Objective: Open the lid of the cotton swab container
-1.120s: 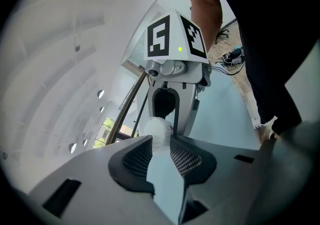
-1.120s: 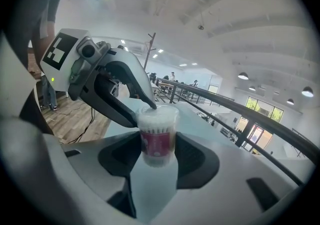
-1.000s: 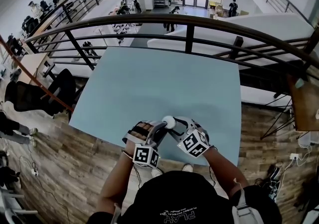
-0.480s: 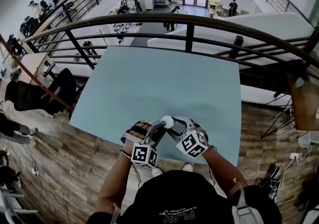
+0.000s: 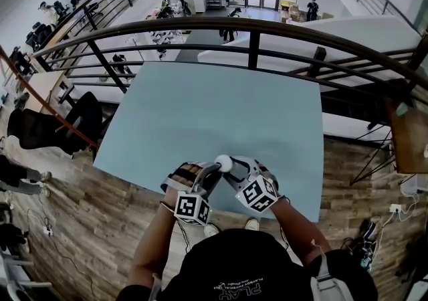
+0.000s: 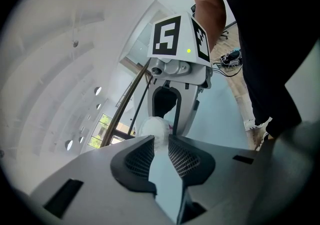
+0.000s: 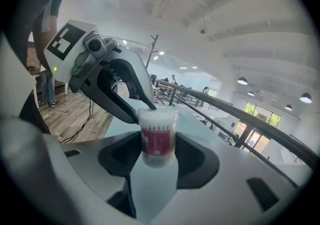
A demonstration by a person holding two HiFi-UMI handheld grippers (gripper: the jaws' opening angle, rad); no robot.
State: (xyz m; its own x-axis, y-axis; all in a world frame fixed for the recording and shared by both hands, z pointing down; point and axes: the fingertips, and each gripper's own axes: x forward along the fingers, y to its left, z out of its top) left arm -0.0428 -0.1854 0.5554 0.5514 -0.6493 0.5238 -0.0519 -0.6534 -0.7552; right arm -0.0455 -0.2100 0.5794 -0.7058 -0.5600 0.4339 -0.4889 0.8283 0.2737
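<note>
The cotton swab container (image 7: 159, 136), a clear tub with a red label and a white lid, is held above the near edge of the pale blue table (image 5: 200, 106). My right gripper (image 7: 159, 153) is shut on its body. In the head view the lid (image 5: 223, 162) shows as a white round spot between both grippers. My left gripper (image 6: 159, 144) reaches in from the left; its jaws are closing with the lid (image 6: 151, 129) at their tips and a gap still showing on one side. In the right gripper view the left gripper's fingers (image 7: 146, 104) sit at the lid's rim.
A dark metal railing (image 5: 254, 32) runs behind the table's far edge. Wooden floor (image 5: 100, 213) lies to the left and right of the table. Both grippers hang over the table's near edge, close to my body.
My left gripper has edged slightly left and toward me. The right gripper and the container have stayed in place.
</note>
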